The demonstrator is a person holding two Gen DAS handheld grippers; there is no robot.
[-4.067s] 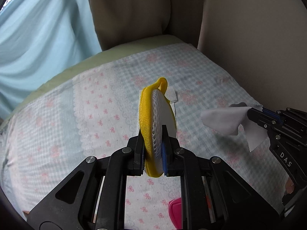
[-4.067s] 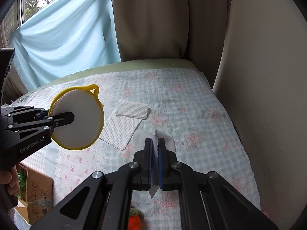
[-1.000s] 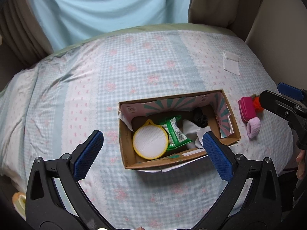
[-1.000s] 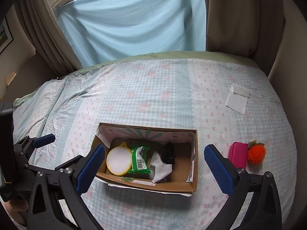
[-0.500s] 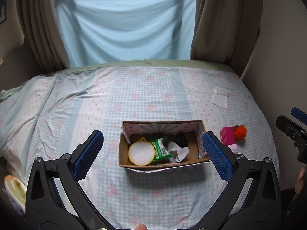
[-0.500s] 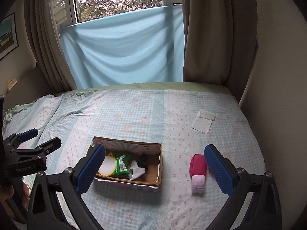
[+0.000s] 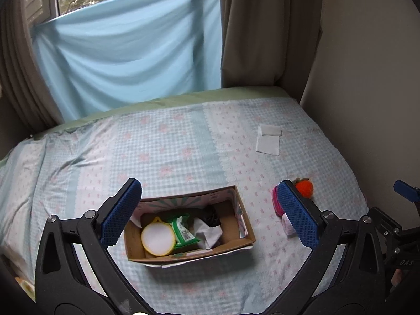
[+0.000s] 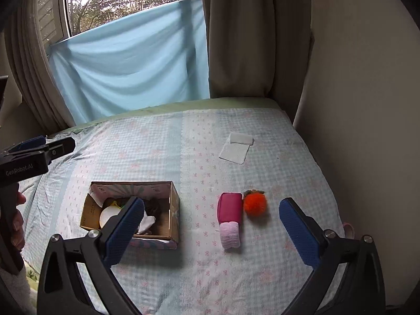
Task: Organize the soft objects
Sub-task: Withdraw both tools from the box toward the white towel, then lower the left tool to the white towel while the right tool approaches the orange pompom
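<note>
A cardboard box (image 7: 242, 239) (image 8: 174, 210) sits on the bed. It holds a yellow-rimmed round pad (image 7: 157, 239), a green packet (image 7: 183, 232), a white cloth (image 7: 208, 233) and a dark item (image 7: 211, 216). To its right lie a magenta pouch (image 8: 230, 207), a pale pink roll (image 8: 230, 235) and an orange pompom (image 8: 254, 204). A white mesh cloth (image 7: 268, 143) (image 8: 236, 151) lies farther back. My left gripper (image 7: 210, 215) is open and empty above the box. My right gripper (image 8: 212, 225) is open and empty above the pink items.
The bed has a checked floral cover (image 7: 170, 152). A blue sheet (image 8: 131, 60) and beige curtains (image 8: 236, 39) hang behind it. A wall (image 8: 354, 105) runs along the bed's right side. A pink item (image 8: 347, 228) lies at the bed's right edge.
Both grippers, shut on the yellow pad and white cloth 4 s ago, now stand open with those items in the box. Over the last second both pulled back and up; the box looks smaller.
</note>
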